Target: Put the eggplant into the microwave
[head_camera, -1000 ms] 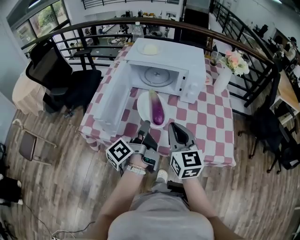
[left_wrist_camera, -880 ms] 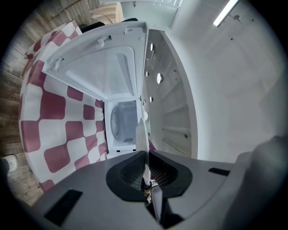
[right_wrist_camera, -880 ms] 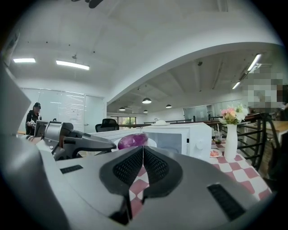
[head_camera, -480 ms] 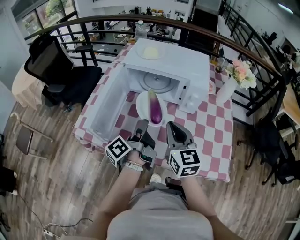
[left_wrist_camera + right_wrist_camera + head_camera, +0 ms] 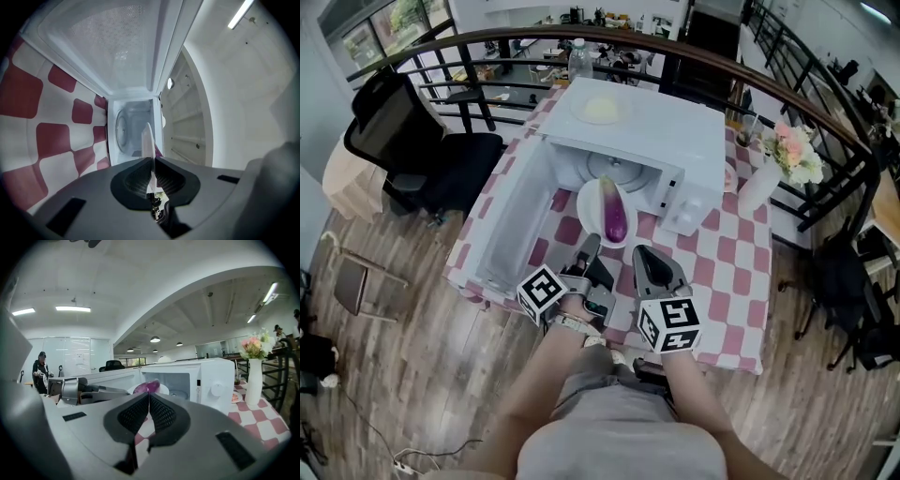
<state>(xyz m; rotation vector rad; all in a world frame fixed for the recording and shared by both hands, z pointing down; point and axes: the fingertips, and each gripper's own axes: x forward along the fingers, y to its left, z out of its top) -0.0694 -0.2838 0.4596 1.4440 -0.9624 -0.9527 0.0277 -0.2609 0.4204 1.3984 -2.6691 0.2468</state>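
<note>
1. A counter (image 5: 722,272) under a red-and-white checked cloth.
2. A white vase (image 5: 764,183) of pink flowers (image 5: 795,150) stands upright near the counter's right edge.
3. A clear bottle (image 5: 577,58) stands at the counter's far edge.
4. A black office chair (image 5: 403,131) sits left of the counter on the wooden floor (image 5: 412,375).
5. A folding chair (image 5: 356,286) stands nearer, at the far left.
6. A dark curved railing (image 5: 694,56) runs behind the counter.
7. A person (image 5: 40,369) in dark clothes stands in the background.

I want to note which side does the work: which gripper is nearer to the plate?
Left. The left gripper is shut on the near rim of the plate. The right gripper, shut and empty, is apart from it, off its near right side.
</note>
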